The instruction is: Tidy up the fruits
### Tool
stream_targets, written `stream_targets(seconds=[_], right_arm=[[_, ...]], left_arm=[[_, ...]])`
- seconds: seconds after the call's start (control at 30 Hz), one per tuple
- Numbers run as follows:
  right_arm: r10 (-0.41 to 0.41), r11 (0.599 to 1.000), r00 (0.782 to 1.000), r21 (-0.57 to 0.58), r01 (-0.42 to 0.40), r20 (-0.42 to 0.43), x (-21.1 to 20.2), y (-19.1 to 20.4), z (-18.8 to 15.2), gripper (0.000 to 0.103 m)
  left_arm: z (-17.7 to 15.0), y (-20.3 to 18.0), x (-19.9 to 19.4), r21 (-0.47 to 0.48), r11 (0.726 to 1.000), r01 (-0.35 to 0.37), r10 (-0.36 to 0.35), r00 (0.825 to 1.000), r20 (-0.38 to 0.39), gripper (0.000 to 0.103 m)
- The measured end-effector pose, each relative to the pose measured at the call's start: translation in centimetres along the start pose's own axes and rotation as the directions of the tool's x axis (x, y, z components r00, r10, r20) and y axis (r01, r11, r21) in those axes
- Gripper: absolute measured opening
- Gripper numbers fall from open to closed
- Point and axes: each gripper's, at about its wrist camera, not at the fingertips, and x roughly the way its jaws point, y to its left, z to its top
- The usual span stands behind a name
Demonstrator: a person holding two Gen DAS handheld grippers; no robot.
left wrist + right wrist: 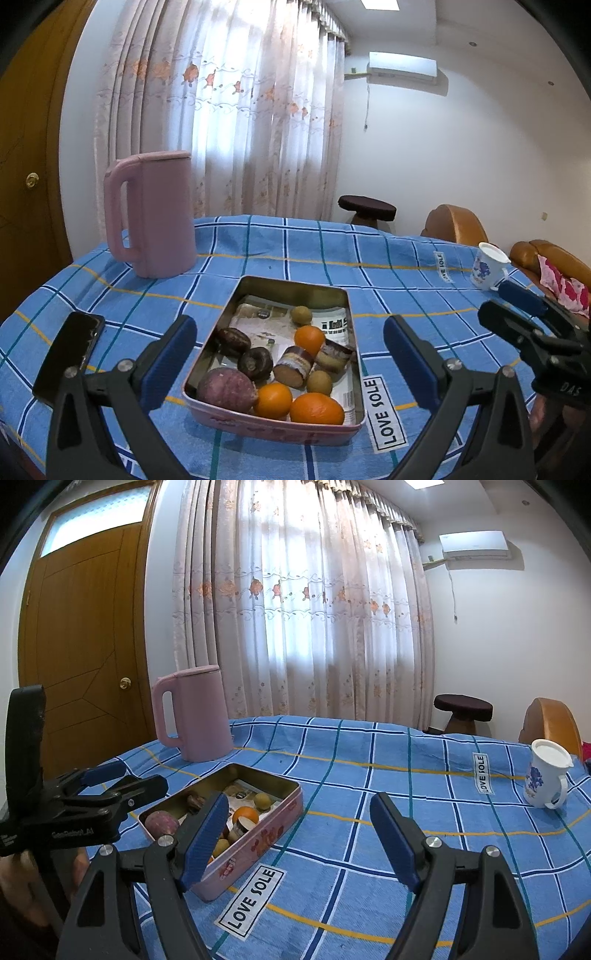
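Blue ribbed pads line both claws, and both stand spread wide with nothing between their fingers. The left gripper [290, 360] hangs just in front of the pink metal tin [207, 354], its fingers straddling the tin's width without touching it. The right gripper [299, 836] hangs over bare blue checked tablecloth [369, 775], just right of the tin, its left pad [207, 834] overlapping the tin's near corner in view; whether it touches cannot be told. In the tin, on printed paper, lie three oranges [317, 408], two kiwis [319, 381], a purple sweet potato [227, 389], two dark brown fruits [255, 363] and cut sweet-potato pieces [293, 366]. A pink jug [155, 214] stands behind the tin, a black phone [70, 354] lies left, and a white floral mug [546, 779] sits far right.
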Motion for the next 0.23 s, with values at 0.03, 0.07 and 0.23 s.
stream_targets(seconds=[0.03, 0.07, 0.23], right_arm=[[-0.001, 1.0, 1.0, 0.0, 0.001, -0.001, 0.0, 0.0, 0.0, 0.08], [-0.002, 1.0, 1.0, 0.001, 0.002, -0.002, 0.0, -0.2, -0.1, 0.08], [-0.02, 1.0, 1.0, 0.004, 0.02, -0.021, 0.0, -1.2, -0.6, 0.08]], left_arm=[[0.0, 0.0, 0.0, 0.0, 1.0, 0.001, -0.001, 1.0, -0.001, 0.103], [-0.1, 0.0, 0.0, 0.0, 1.0, 0.002, -0.002, 1.0, -0.001, 0.103], [-0.1, -0.2, -0.2, 0.007, 1.0, 0.011, -0.012, 1.0, 0.003, 0.103]])
